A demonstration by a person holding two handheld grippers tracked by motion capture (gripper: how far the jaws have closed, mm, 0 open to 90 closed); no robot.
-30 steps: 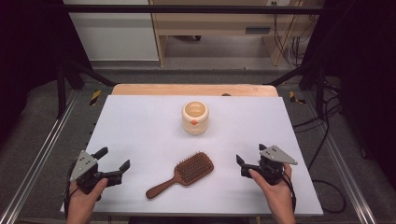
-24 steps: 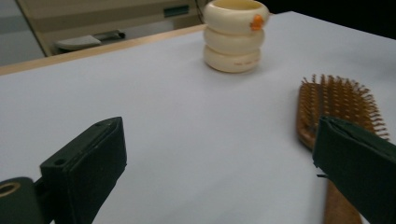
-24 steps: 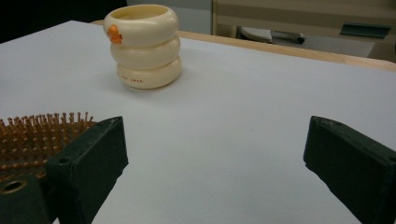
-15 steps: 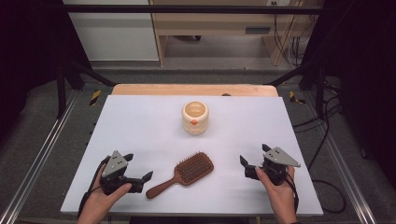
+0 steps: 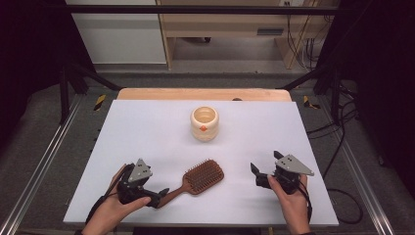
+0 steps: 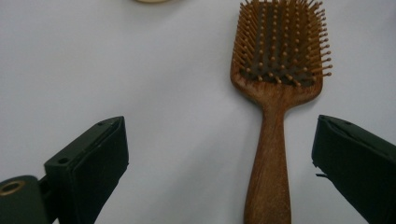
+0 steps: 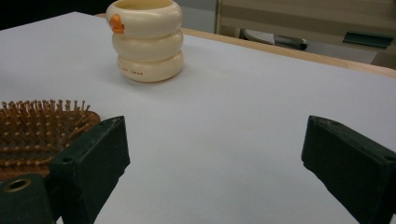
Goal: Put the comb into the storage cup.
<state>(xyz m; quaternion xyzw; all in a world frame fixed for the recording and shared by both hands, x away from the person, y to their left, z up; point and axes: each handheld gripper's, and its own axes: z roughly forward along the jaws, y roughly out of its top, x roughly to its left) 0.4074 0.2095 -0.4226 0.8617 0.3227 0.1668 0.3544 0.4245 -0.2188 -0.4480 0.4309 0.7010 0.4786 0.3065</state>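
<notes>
Your left hand-held gripper [image 6: 219, 172] is spread around the hairbrush [image 6: 275, 112] handle. Expect light, rigid wood; clamp mid-handle, between the jaws.

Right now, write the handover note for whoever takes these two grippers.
Left gripper: open, jaws either side of the hairbrush handle, not closed on it.
Right gripper: open, holding nothing, resting at the table's near right.
Hairbrush lies flat, bristles up, near centre; the cream ringed cup stands upright behind it.
Done: left gripper lined up on the handle.
Left: probably close, then lift the brush.
</notes>
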